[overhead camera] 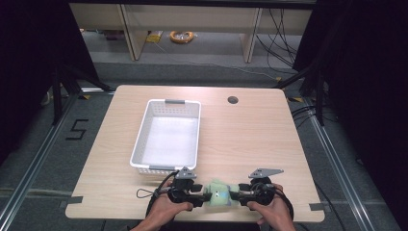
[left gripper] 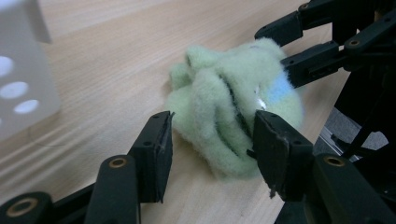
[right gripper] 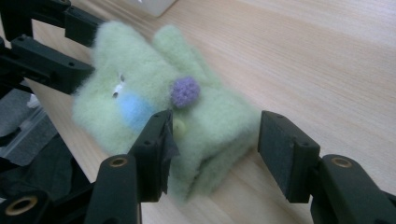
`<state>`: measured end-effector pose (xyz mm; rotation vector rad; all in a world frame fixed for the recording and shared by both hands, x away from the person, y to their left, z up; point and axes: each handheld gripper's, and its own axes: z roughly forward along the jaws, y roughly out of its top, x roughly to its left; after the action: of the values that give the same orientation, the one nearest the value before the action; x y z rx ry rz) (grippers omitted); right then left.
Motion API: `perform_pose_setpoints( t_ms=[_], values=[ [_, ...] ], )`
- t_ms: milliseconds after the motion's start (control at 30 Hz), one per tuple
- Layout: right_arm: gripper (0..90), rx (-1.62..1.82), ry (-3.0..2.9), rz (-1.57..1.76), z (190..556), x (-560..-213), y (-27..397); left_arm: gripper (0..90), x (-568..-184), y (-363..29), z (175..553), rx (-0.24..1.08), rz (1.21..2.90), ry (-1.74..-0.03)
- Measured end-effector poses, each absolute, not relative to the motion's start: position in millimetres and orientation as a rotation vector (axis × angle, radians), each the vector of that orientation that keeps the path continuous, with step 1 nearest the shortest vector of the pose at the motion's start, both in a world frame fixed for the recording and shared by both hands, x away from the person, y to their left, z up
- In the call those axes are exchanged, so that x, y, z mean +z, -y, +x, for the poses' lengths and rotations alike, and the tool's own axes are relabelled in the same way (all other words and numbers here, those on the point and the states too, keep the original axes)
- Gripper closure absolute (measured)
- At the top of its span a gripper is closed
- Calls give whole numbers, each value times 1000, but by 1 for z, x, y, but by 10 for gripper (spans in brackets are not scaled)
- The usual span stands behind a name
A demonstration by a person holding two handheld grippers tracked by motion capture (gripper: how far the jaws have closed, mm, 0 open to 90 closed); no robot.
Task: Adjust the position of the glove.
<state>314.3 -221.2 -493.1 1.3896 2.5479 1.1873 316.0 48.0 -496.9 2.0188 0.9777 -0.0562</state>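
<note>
Green fleece [overhead camera: 219, 193] lies at the table's [overhead camera: 250, 130] near edge between my left gripper [left gripper: 212, 140] and right gripper [right gripper: 212, 144], both spread, pinching nothing. Risk: a nudge pushes it overboard.

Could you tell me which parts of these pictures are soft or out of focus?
High view: table evenly lit, dark surround. Left gripper view: white basket blurred at the left edge. Right gripper view: green fuzzy cloth slightly soft, jaws sharper.
</note>
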Motion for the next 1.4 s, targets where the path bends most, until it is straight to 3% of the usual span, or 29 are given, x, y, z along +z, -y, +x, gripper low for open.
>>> perform_pose_setpoints(
  t_ms=[400,867,1200,1400],
  values=[
    [476,1214,-2597,1398,321,-502,225,528,-504,-39,318,-76,2043,-979],
    [545,1265,-2604,1452,318,-506,225,514,-510,-34,321,-139,2046,-1004],
    [625,1307,-2621,1378,320,-509,228,682,-511,-35,317,-145,2017,-986],
    [691,1339,-2612,1406,317,-507,228,734,-511,-37,318,-149,2005,-981]
  ],
)
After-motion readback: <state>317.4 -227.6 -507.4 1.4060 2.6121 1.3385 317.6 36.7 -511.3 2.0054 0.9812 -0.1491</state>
